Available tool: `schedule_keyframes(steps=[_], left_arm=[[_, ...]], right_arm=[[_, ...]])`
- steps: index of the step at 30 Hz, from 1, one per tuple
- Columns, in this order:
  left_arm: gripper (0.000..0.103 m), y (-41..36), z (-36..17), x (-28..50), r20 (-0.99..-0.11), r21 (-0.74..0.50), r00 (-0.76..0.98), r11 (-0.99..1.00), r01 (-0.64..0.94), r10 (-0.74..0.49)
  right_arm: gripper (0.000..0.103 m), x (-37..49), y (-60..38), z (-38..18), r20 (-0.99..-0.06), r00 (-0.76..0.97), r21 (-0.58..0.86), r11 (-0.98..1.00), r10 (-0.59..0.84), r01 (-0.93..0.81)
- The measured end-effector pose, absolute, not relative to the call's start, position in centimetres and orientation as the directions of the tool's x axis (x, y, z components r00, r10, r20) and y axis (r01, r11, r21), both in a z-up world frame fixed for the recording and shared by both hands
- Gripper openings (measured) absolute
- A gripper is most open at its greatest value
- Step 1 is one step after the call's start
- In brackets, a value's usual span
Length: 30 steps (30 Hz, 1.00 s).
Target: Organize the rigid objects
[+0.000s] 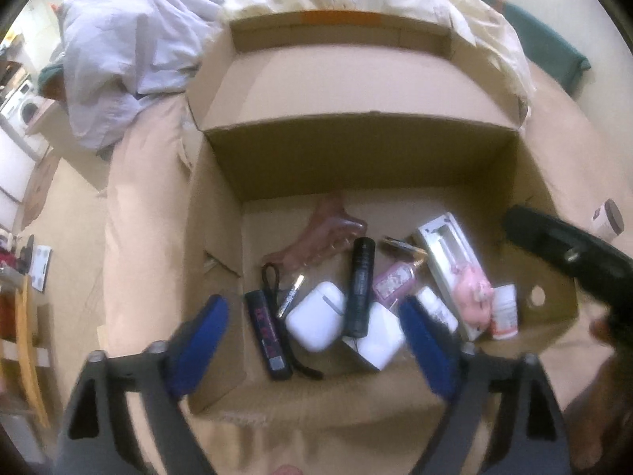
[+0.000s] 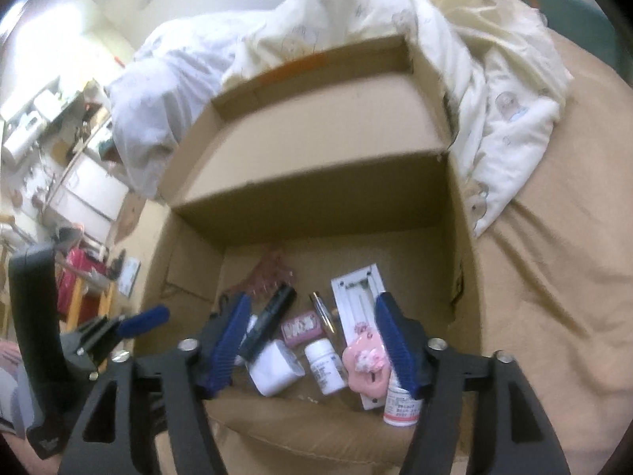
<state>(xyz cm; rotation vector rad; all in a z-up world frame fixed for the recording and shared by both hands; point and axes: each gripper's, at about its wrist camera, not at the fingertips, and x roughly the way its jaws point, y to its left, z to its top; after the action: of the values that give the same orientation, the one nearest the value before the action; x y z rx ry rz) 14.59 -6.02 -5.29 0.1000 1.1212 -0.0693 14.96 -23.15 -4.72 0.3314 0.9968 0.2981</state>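
Note:
An open cardboard box (image 1: pixel 221 245) on a bed holds several small items. Among them are a white earbud case (image 1: pixel 314 316), a black cylinder (image 1: pixel 360 289), a black flat device with pink print (image 1: pixel 269 336), a pink bottle (image 1: pixel 395 283), a white pack with a pink toy (image 1: pixel 455 273) and a pill bottle (image 1: pixel 504 312). My left gripper (image 1: pixel 312 308) hangs open above the box's near left part, with nothing between its pads. Over the near right part my right gripper (image 2: pixel 312 301) is also open and holds nothing. Below it lie a white bottle (image 2: pixel 326 368) and the pink toy (image 2: pixel 366 364).
The box's far flap (image 1: pixel 356 91) stands up. Rumpled cream bedding (image 2: pixel 494 91) and a pale sheet (image 1: pixel 118 59) lie behind the box. Tan bed cover (image 2: pixel 554 277) spreads to the right. A small jar (image 1: pixel 607 219) sits outside the box. Shelves and furniture (image 2: pixel 79 182) stand at the left.

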Motion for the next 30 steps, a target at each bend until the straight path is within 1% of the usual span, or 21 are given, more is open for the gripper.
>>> schedule_keyframes(steps=[1,2,3,5,7,10,13,15,17,20,23,30], left_arm=[[0.09,-6.2,-5.1,14.4,-0.899,0.068,0.438,0.991,0.117,0.01],[0.09,-6.3,-4.7,14.2,-0.895,0.094,0.445,0.987,0.129,0.027],[0.091,-6.1,-4.3,14.0,-0.892,0.098,0.451,0.987,0.129,0.029],[0.091,-5.5,-3.1,13.4,-0.884,0.09,0.467,0.99,0.11,0.029],[0.091,-4.8,-1.9,12.7,-0.87,0.097,0.491,0.992,0.086,0.042],[0.091,-4.0,0.6,10.7,-0.813,0.132,0.577,0.99,0.051,0.079],[0.091,-3.2,2.6,9.2,-0.776,0.147,0.623,0.989,0.021,0.102],[0.091,-2.5,4.0,7.7,-0.753,0.138,0.648,0.99,-0.013,0.113],[0.091,-1.8,5.1,6.2,-0.736,0.101,0.671,0.995,-0.024,0.091],[0.091,-1.2,5.6,4.5,-0.742,0.044,0.669,0.999,-0.006,0.037],[0.091,-1.2,5.2,3.1,-0.759,0.03,0.651,1.0,0.001,0.022],[0.091,-1.0,1.9,2.1,-0.795,-0.003,0.607,1.0,0.016,-0.013]], right_arm=[[0.087,14.8,-23.4,-4.4,-0.755,0.524,0.411,0.907,0.394,-0.089],[0.102,14.6,-23.7,-4.0,-0.741,0.543,0.419,0.904,0.395,-0.085],[0.103,14.4,-24.1,-3.4,-0.727,0.563,0.424,0.902,0.392,-0.08],[0.103,13.7,-24.5,-2.3,-0.694,0.607,0.428,0.9,0.387,-0.085],[0.103,13.2,-24.3,-1.5,-0.688,0.619,0.411,0.906,0.379,-0.098],[0.103,11.7,-24.1,-0.2,-0.7,0.611,0.38,0.917,0.369,-0.118],[0.103,9.7,-24.5,1.7,-0.665,0.642,0.394,0.91,0.381,-0.132],[0.103,8.1,-24.6,2.8,-0.652,0.661,0.378,0.915,0.37,-0.139],[0.103,6.6,-24.7,3.6,-0.645,0.683,0.346,0.928,0.344,-0.14],[0.103,4.6,-24.9,4.3,-0.637,0.703,0.318,0.939,0.315,-0.133],[0.103,3.2,-25.0,4.4,-0.633,0.717,0.294,0.947,0.292,-0.127],[0.103,1.2,-24.5,2.4,-0.654,0.703,0.269,0.955,0.278,-0.128]])
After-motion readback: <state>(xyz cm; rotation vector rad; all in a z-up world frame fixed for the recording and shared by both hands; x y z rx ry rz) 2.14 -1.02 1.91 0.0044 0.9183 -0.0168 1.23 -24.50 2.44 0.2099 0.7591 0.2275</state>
